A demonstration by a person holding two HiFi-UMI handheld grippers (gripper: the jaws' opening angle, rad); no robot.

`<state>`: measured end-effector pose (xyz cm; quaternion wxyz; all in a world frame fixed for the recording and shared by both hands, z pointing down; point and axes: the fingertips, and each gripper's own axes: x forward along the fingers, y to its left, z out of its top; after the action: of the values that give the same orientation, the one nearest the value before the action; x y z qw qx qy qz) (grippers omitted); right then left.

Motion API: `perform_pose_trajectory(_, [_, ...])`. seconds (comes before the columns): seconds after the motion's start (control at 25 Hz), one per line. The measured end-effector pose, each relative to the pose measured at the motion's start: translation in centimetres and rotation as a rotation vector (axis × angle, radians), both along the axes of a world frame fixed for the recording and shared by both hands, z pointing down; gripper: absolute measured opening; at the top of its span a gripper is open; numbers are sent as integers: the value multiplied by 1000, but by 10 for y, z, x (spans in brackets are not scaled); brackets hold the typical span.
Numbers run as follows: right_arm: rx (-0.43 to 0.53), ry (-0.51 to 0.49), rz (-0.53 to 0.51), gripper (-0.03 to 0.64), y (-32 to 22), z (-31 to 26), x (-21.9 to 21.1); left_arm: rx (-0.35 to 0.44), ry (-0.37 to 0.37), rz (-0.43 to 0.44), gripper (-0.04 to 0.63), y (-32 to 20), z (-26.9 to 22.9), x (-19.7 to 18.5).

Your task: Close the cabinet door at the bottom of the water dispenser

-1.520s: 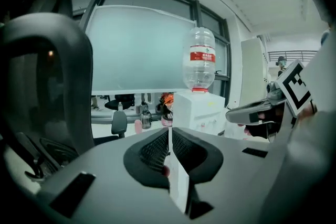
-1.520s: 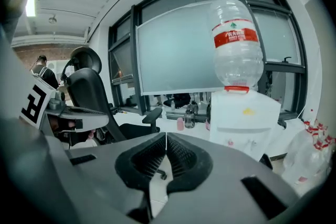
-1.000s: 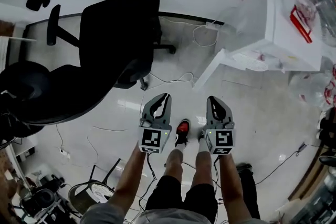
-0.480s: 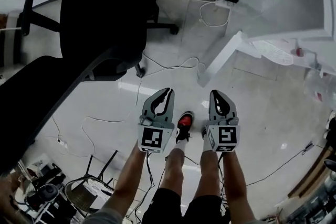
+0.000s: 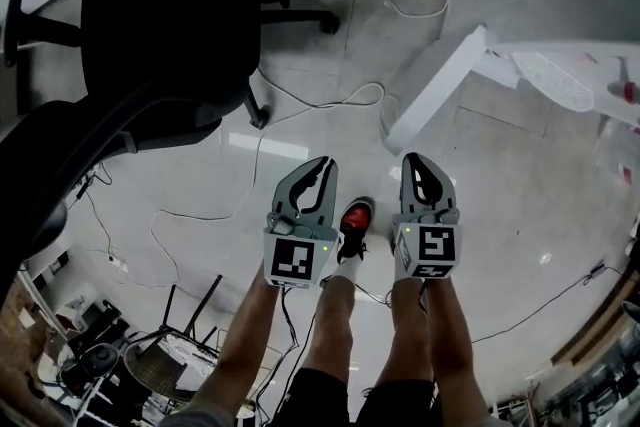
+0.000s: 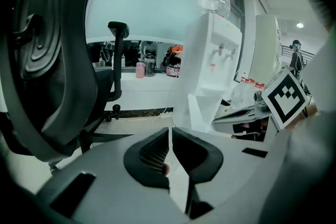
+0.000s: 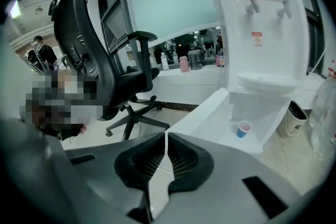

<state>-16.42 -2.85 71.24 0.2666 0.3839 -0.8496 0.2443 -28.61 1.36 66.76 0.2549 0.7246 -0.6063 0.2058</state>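
Hovering side by side above the glossy floor [image 5: 520, 235], the left gripper [image 5: 320, 167] and right gripper [image 5: 417, 163] both have their jaws clenched together on nothing. Ahead to the right stands the water dispenser [image 7: 262, 23], its bottom cabinet door [image 7: 210, 113] swung wide open, well apart from both grippers, with a small cup [image 7: 243, 129] inside.
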Motion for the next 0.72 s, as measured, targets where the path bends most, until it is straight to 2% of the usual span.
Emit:
perform_pose_trajectory(0.12, [-31, -5, 10, 30, 0, 8, -4, -6, -1, 5, 40, 0, 5, 0])
perform_pose_trajectory(0.16, [-39, -5, 15, 65, -1, 10, -6, -8, -1, 6, 40, 0, 5, 0])
perform_pose_trajectory(0.2, [-49, -4, 20, 138, -2, 12, -8, -10, -1, 6, 40, 0, 6, -1])
perform_pose_trajectory(0.44, [-100, 0, 49, 315, -6, 27, -17, -8, 1, 1, 40, -1, 10, -2])
perform_pose_trajectory(0.56, [-111, 17, 60, 340, -9, 34, -18, -15, 2, 3, 40, 1, 12, -2])
perform_pose_trajectory(0.72, [-140, 30, 66, 341, -9, 42, -20, -29, 6, 0, 40, 5, 15, -2])
